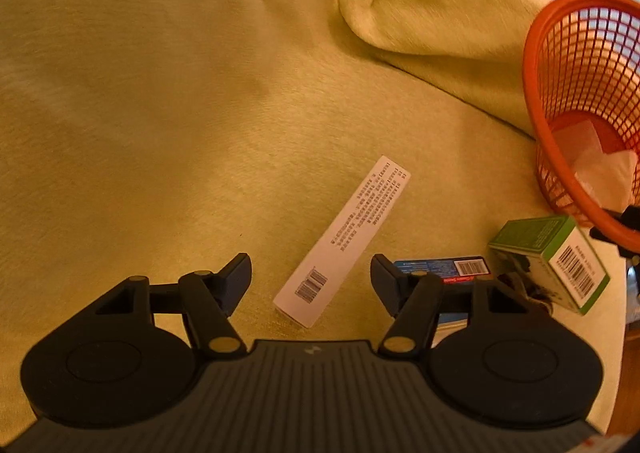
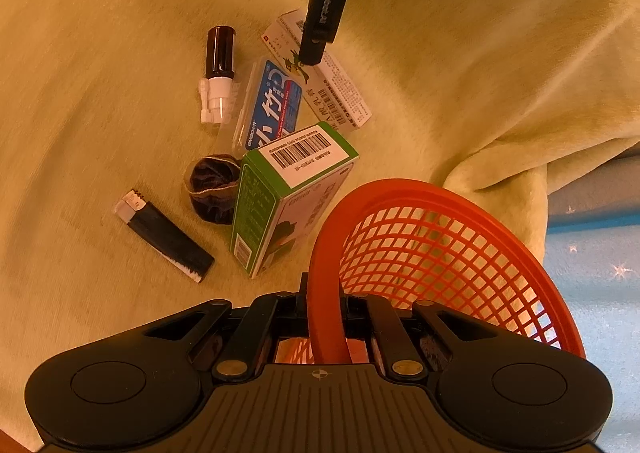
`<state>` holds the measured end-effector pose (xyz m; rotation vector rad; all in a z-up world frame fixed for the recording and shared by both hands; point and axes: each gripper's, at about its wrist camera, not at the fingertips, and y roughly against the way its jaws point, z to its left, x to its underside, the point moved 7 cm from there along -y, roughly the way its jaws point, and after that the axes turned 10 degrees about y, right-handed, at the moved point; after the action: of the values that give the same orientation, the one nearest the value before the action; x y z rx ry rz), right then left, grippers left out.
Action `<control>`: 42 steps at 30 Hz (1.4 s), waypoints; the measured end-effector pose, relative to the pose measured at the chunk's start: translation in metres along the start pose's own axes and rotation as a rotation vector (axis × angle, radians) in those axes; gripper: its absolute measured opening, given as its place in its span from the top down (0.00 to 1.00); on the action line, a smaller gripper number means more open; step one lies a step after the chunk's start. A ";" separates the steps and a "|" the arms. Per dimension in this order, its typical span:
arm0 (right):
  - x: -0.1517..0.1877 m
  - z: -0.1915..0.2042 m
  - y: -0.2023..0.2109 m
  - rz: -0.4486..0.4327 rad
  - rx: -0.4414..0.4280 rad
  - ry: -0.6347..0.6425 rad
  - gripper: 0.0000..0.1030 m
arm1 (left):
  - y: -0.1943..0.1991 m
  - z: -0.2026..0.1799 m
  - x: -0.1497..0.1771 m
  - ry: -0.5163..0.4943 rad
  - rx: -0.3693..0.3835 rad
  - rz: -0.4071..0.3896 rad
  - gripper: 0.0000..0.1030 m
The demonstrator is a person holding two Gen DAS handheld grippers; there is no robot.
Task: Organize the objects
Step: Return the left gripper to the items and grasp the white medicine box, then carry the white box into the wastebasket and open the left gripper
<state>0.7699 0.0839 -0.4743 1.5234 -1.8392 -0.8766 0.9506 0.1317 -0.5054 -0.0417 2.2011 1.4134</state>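
Observation:
My left gripper [image 1: 311, 273] is open, low over the yellow-green blanket [image 1: 160, 93]. A long white box [image 1: 344, 241] with a barcode lies slanted between its fingers. To its right are a blue pack [image 1: 444, 267] and a green-and-white box [image 1: 552, 261]. My right gripper [image 2: 325, 305] is shut on the rim of the orange mesh basket [image 2: 440, 245], which is tilted. White paper [image 1: 604, 169] lies inside the basket [image 1: 584, 93]. In the right wrist view the green box [image 2: 288, 193] leans beside the basket, and one of the left gripper's fingers [image 2: 320, 13] hangs over the white box [image 2: 340, 93].
On the blanket [image 2: 100, 53] left of the green box lie a brown bottle with a white cap [image 2: 219, 73], the blue pack [image 2: 276, 105], a dark round pouch [image 2: 214, 189] and a black sachet [image 2: 164, 237]. A blanket fold [image 1: 420, 13] rises behind, with blue fabric [image 2: 592, 273] beyond.

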 end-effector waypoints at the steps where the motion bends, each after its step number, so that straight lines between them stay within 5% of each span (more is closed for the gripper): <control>1: 0.000 0.000 0.000 -0.002 -0.001 0.000 0.98 | -0.002 -0.001 0.000 -0.014 0.000 0.004 0.47; 14: 0.002 0.003 0.002 -0.013 0.017 -0.007 0.98 | -0.010 -0.010 0.005 -0.067 -0.011 0.041 0.80; 42: 0.005 0.009 0.008 -0.012 0.044 -0.038 0.98 | 0.085 -0.061 -0.026 -0.104 0.040 -0.059 0.80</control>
<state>0.7573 0.0809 -0.4738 1.5567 -1.8895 -0.8814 0.9233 0.1120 -0.4034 -0.0186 2.1251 1.3090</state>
